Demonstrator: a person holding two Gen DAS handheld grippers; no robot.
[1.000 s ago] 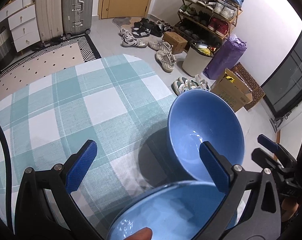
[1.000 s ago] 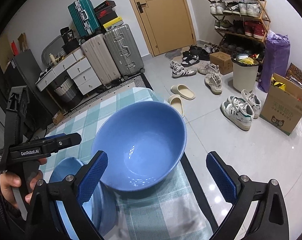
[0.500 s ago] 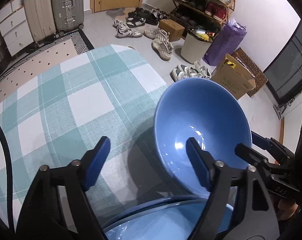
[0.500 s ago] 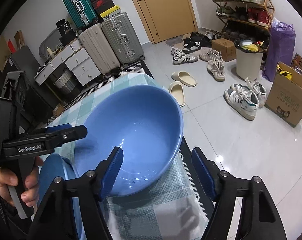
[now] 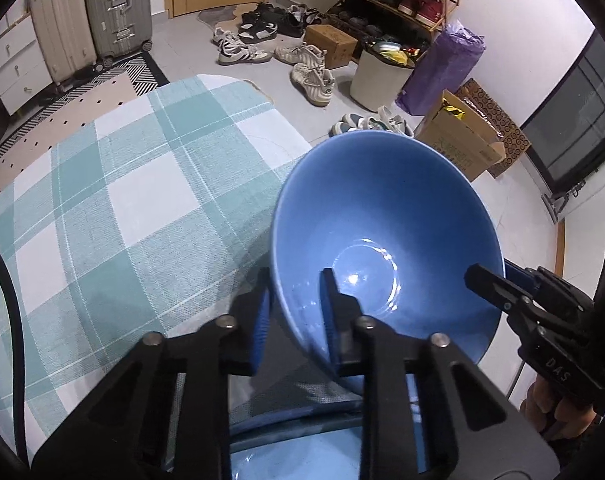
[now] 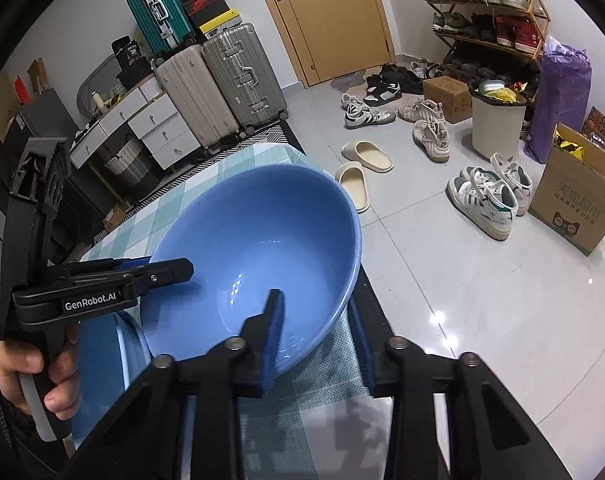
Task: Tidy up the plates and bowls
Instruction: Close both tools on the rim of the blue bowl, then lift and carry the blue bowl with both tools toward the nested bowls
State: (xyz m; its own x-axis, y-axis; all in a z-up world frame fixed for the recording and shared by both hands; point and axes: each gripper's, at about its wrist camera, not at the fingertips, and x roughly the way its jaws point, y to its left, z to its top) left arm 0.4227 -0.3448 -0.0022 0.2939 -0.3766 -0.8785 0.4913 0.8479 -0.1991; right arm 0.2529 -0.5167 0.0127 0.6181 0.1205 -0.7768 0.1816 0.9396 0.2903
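A large blue bowl (image 5: 382,216) is tilted above the checked tablecloth (image 5: 122,184) near the table's right edge. My left gripper (image 5: 294,304) is shut on its near rim, one finger inside, one outside. My right gripper (image 6: 318,320) is shut on the opposite rim of the same bowl (image 6: 262,232). The right gripper also shows in the left wrist view (image 5: 514,284), and the left gripper in the right wrist view (image 6: 158,270). A light blue plate (image 5: 322,452) lies under my left gripper; it also shows in the right wrist view (image 6: 98,360).
The table edge (image 6: 366,292) drops to a tiled floor with shoes (image 6: 486,196), slippers (image 6: 366,156), a bin (image 6: 498,124) and a cardboard box (image 6: 574,200). Suitcases (image 6: 222,84) and a drawer unit (image 6: 142,128) stand behind the table.
Both grippers have closed from open onto the bowl's rim, left on one side, right on the other. The bowl now sits tilted between them and closer to both cameras.
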